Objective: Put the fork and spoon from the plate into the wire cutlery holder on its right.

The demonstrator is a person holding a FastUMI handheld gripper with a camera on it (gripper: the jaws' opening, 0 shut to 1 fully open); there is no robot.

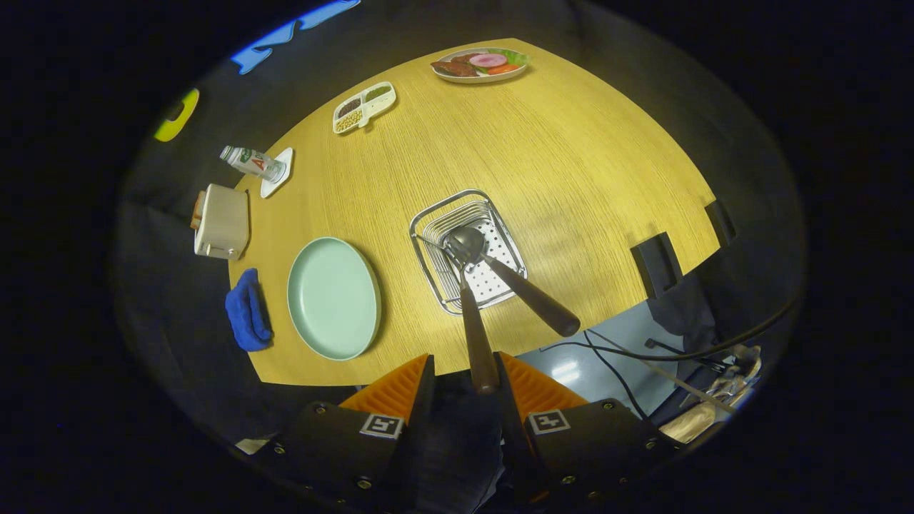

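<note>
A: Where were the fork (468, 300) and spoon (500, 275)?
B: Both stood in the wire holder (428, 228), heads down, handles leaning out toward the jaws. The green plate (333, 298) just left of the holder lay bare.

A: And the gripper (464, 378)?
B: Its jaws stood apart. The end of the fork's handle lay between them, close by the right one; I couldn't tell whether that one touched it.

A: Anything else on the counter (571, 164)?
B: A blue cloth (247, 311), a toaster (222, 221), a bottle (251, 162), a divided dish (363, 107) and a plate of food (480, 64), all well beyond
</note>
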